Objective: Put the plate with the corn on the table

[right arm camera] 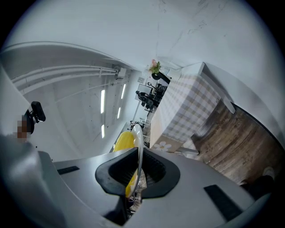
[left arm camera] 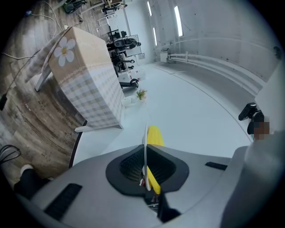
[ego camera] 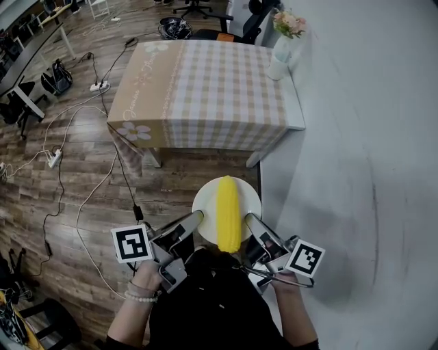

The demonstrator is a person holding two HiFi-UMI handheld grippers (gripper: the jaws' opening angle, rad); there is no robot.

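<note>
A white plate point(ego camera: 205, 199) with a yellow corn cob point(ego camera: 228, 212) lying on it is held in the air in front of me, above the wooden floor and the white surface's edge. My left gripper point(ego camera: 198, 217) is shut on the plate's left rim, and my right gripper point(ego camera: 250, 220) is shut on its right rim. In the left gripper view the plate's rim point(left arm camera: 145, 151) stands edge-on between the jaws with the corn point(left arm camera: 154, 136) behind it. The right gripper view shows the same rim point(right arm camera: 139, 151) pinched, the corn point(right arm camera: 124, 141) to its left.
A table with a beige checked cloth point(ego camera: 219, 89) stands ahead, a white vase of flowers point(ego camera: 284, 41) at its far right corner. Cables and a power strip point(ego camera: 99, 86) lie on the wooden floor point(ego camera: 75, 184) to the left. Office chairs point(ego camera: 185, 20) stand beyond the table.
</note>
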